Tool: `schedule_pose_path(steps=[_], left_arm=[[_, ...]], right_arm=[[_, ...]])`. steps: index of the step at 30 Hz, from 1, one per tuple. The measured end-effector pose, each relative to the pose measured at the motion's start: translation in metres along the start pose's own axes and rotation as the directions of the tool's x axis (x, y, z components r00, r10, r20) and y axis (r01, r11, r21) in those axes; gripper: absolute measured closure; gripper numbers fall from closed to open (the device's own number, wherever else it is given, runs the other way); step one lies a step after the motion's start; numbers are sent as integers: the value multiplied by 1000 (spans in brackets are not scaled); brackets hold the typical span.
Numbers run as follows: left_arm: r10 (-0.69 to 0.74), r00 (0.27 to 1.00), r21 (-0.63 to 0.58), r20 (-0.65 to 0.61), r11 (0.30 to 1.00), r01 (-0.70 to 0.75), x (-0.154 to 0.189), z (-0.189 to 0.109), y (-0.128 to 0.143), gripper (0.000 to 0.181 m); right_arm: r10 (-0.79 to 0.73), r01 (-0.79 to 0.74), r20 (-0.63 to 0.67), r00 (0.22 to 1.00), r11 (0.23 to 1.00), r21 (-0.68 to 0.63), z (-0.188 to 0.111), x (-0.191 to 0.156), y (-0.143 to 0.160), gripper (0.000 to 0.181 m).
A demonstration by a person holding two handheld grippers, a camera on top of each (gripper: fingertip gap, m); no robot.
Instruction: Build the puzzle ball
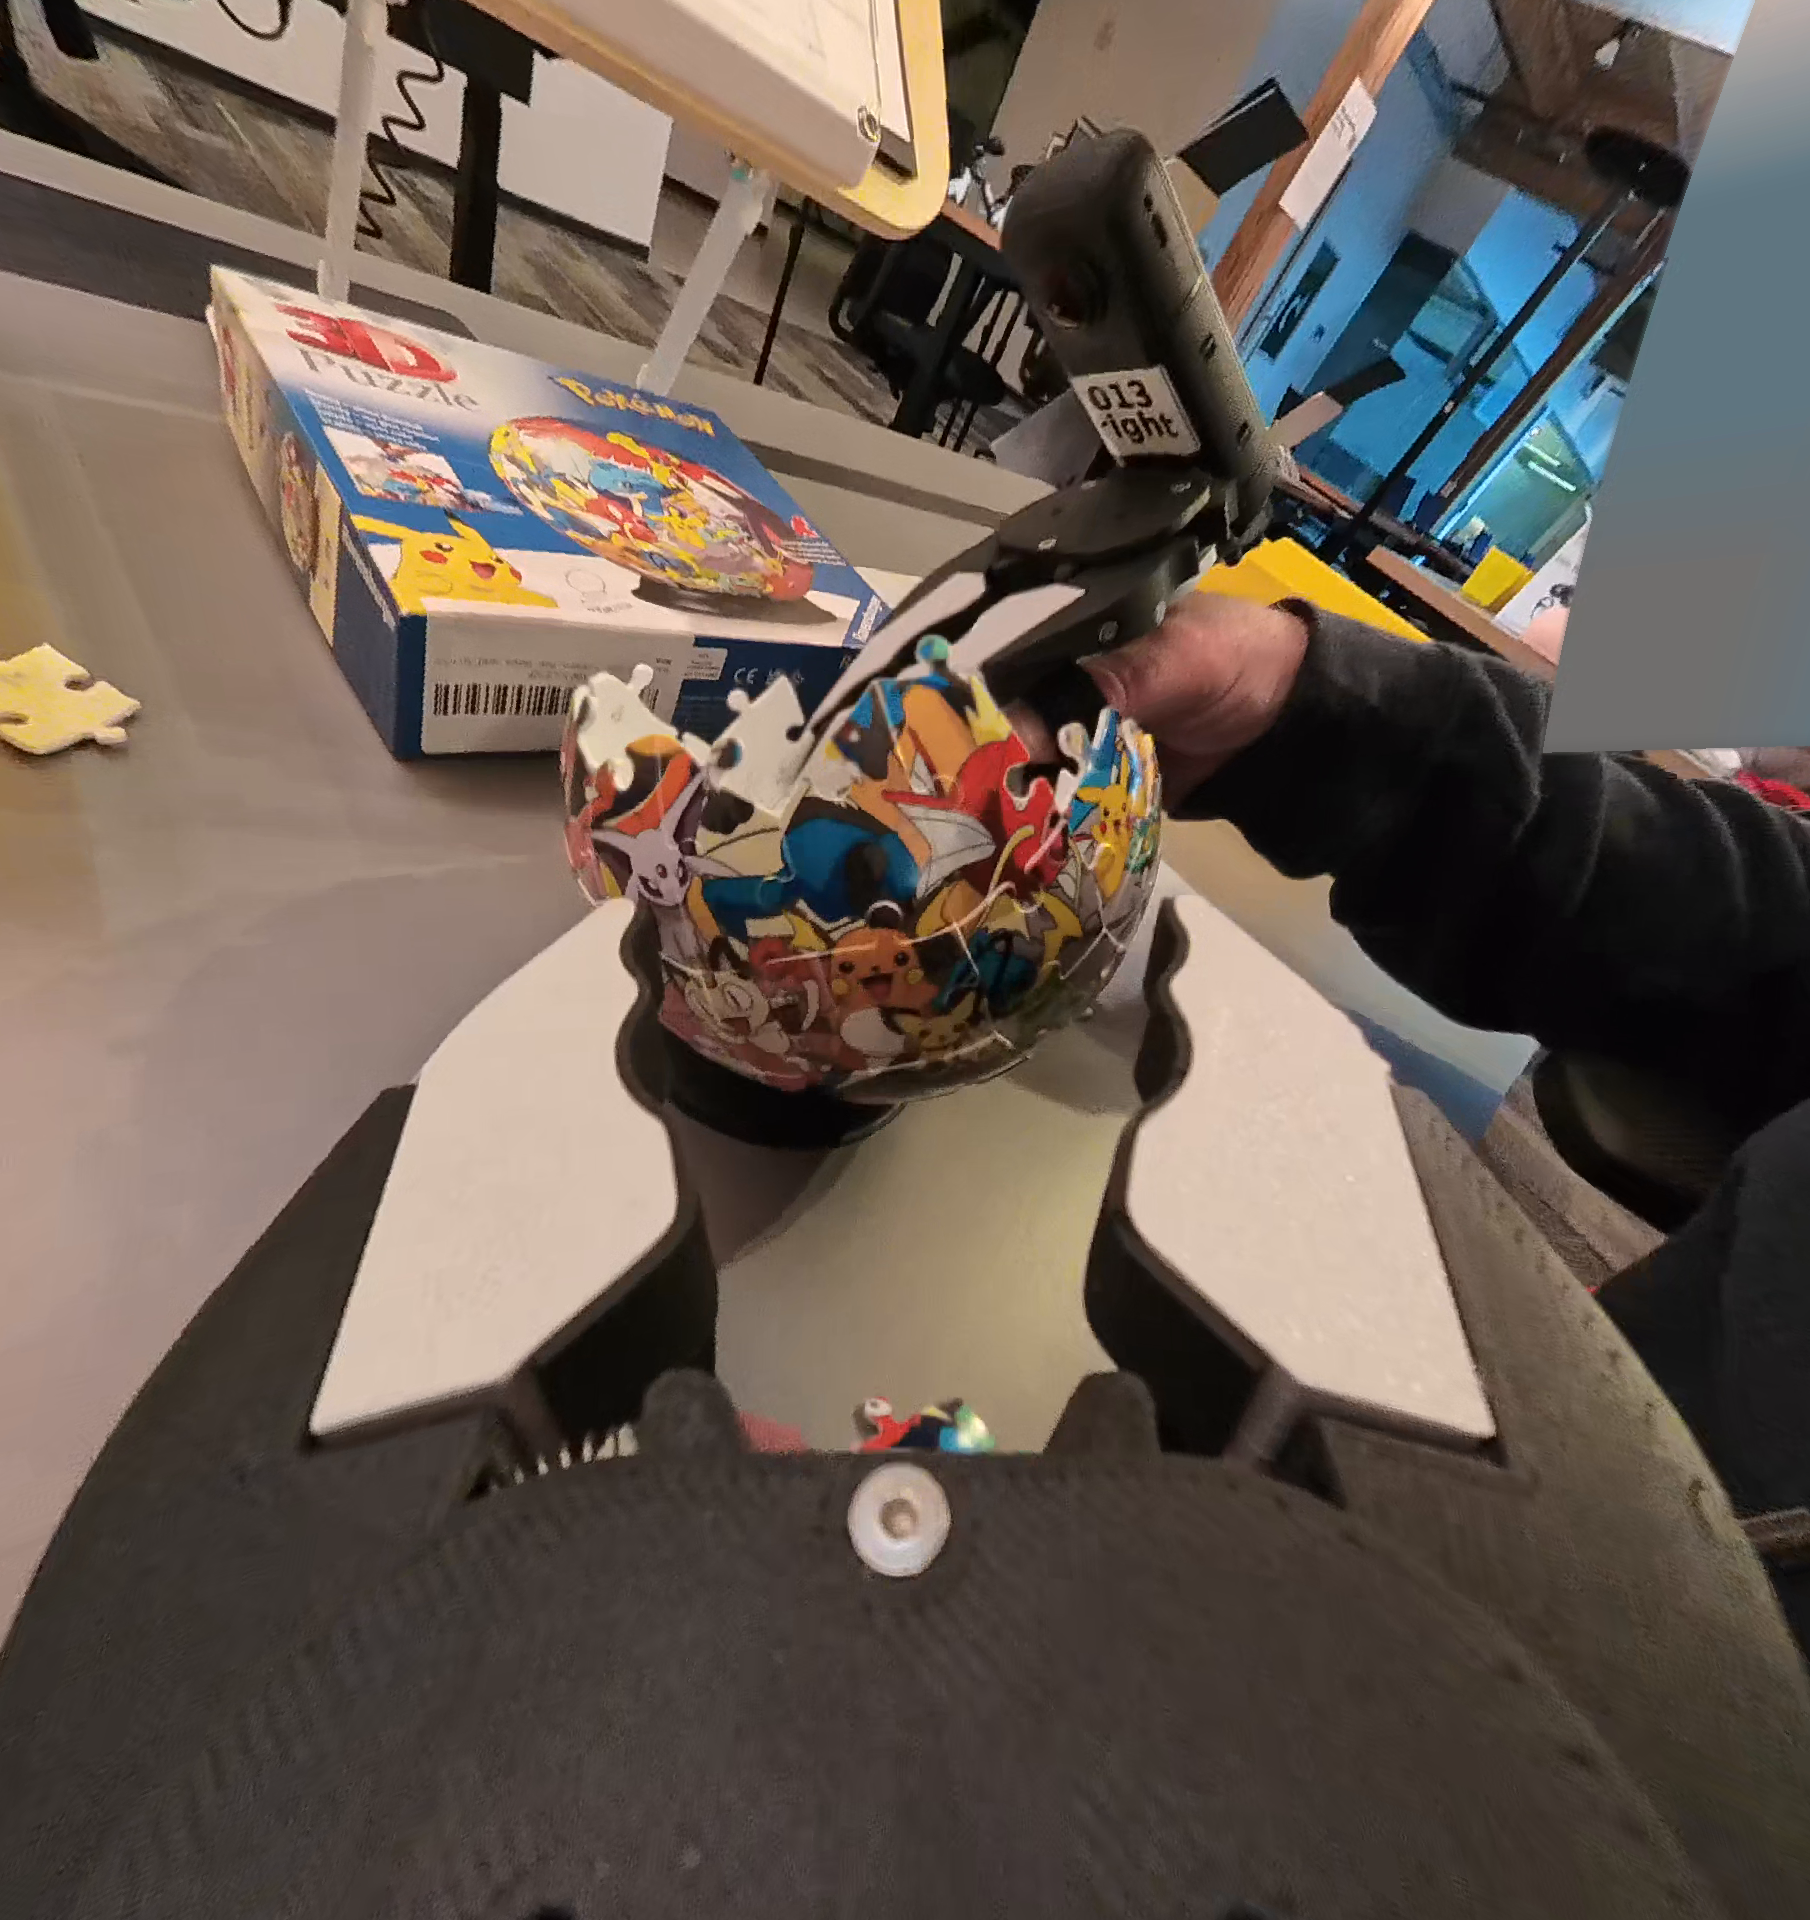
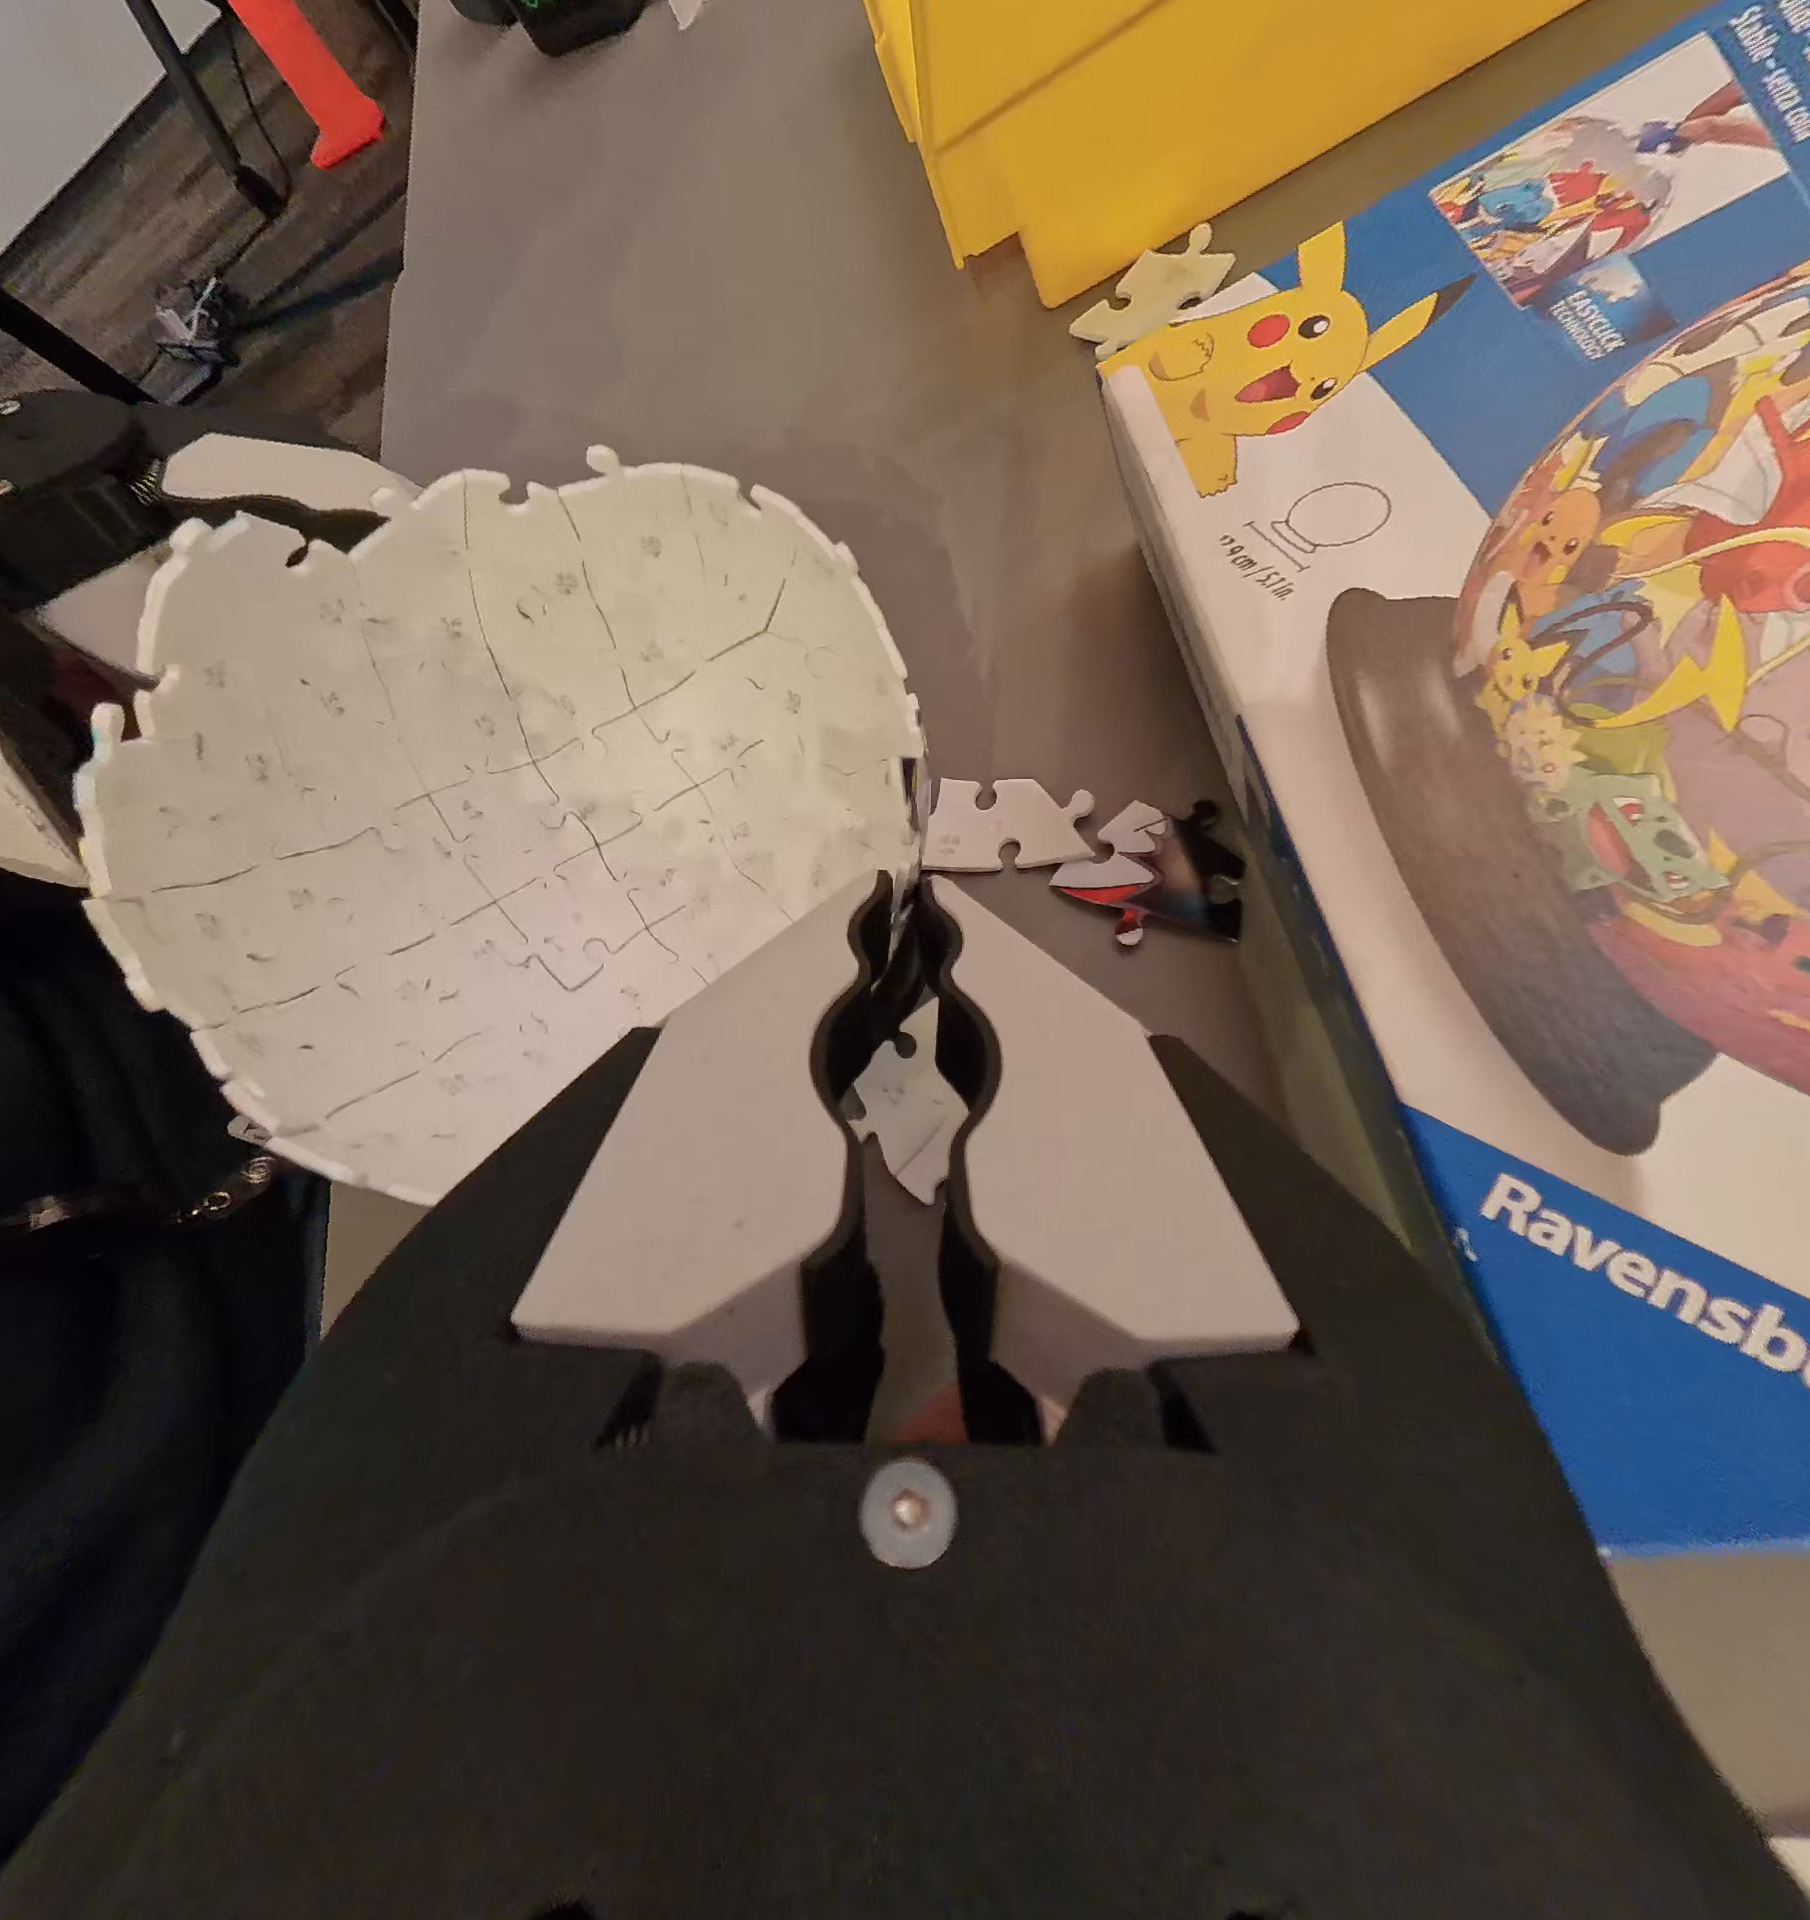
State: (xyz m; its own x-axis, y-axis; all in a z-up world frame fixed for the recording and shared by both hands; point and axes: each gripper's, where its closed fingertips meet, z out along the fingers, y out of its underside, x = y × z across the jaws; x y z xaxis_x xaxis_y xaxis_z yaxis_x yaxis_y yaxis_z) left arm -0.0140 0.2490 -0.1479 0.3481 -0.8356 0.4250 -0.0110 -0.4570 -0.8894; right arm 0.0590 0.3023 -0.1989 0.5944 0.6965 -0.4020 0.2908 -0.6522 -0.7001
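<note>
The half-built puzzle ball point(image 1: 880, 904), a colourful open bowl, sits on a black stand point(image 1: 776, 1117) on the grey table. My left gripper point(image 1: 906, 935) spans its lower half, with a finger against each side. My right gripper point(image 1: 813, 743), held by a hand, comes from the upper right and is shut on a white-backed puzzle piece point(image 1: 761, 753) at the ball's jagged rim. In the right wrist view my right gripper point(image 2: 901, 899) is shut on that piece point(image 2: 911, 1127) at the edge of the ball's white inside point(image 2: 485, 790). The left gripper point(image 2: 49, 582) shows at the far left.
The puzzle box point(image 1: 527, 540) lies flat behind the ball, and to the right in the right wrist view point(image 2: 1607, 831). Loose pieces lie by the box point(image 2: 1005, 826) point(image 2: 1176, 878) point(image 2: 1150, 281) and at the table's left point(image 1: 44, 696). A yellow bin point(image 2: 1140, 135) stands beyond. Spacing between my two grippers at the tips: around 11 cm.
</note>
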Motion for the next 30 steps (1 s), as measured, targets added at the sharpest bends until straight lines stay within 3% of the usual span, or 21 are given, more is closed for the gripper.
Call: schedule_pose_path(steps=[17, 30], left_arm=[[82, 994, 54, 75, 995, -87, 0, -15, -24, 91], [193, 972, -5, 131, 981, -194, -11, -27, -31, 91]], right_arm=[[-35, 40, 84, 996, 998, -56, 23, -25, 4, 178], [-85, 95, 102, 991, 991, -98, 47, -37, 3, 177]])
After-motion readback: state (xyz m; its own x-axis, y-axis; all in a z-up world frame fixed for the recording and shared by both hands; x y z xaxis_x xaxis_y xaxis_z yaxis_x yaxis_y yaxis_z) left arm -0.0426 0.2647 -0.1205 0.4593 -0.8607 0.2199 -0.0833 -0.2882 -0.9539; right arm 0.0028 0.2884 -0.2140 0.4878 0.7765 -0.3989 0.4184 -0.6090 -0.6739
